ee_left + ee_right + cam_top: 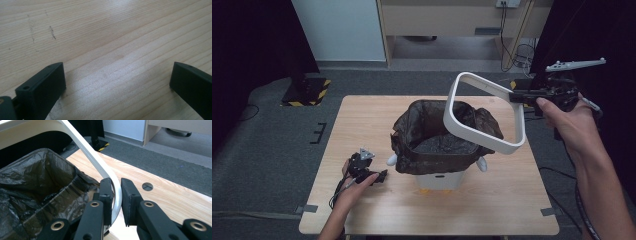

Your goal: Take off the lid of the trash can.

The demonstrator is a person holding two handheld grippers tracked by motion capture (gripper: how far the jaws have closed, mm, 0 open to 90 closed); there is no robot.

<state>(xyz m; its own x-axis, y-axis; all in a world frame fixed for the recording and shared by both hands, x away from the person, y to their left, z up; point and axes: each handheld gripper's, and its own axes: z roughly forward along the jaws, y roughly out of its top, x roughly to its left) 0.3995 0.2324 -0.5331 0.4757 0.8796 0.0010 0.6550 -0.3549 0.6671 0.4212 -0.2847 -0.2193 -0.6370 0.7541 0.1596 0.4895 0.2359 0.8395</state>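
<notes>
My right tongs (518,96) are clenched on the white ring (484,114), which I hold tilted in the air above the bag-lined bin (439,145), my forearm raised. My left tongs (379,176) rest released on the table (512,200), hand low, well apart from the bin.

The right gripper (116,200) pinches the curved edge of a white ring frame (87,152) between its two black jaws, holding it above a black bin liner (37,192). Behind lies the wooden counter (175,197), with a round hole (147,186) near its far edge.
</notes>
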